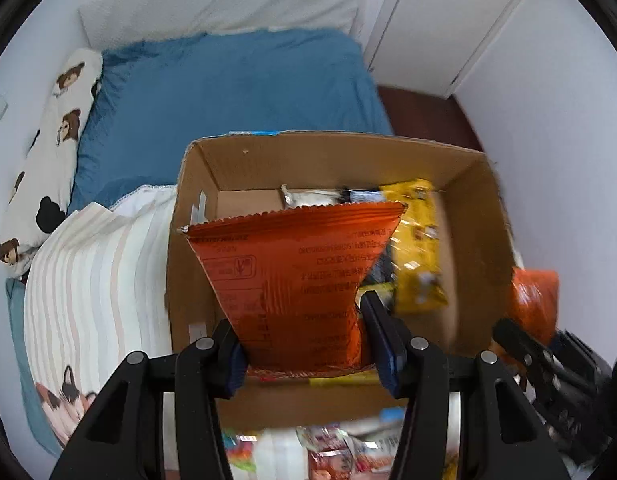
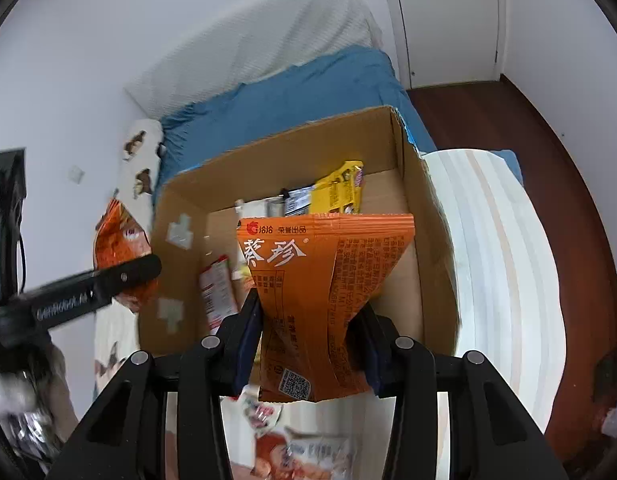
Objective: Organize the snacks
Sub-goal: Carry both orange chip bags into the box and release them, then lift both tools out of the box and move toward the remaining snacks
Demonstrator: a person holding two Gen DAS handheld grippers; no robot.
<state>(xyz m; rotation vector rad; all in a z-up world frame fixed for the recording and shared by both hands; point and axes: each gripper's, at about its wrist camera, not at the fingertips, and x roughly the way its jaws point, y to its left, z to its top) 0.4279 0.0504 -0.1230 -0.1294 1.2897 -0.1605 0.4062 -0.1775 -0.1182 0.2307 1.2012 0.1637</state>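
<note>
Bedroom, cardboard box [image 1: 480,216] on bed | step: loading | left gripper [image 1: 304,344] clamps orange-red packet [image 1: 296,272], right gripper [image 2: 312,344] clamps orange seed packet [image 2: 328,280], both over box | next: lower, release inside

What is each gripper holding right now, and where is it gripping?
Left gripper pinches a red-orange packet near its lower end. Right gripper pinches an orange packet near its lower end. Both hang over the box.
</note>
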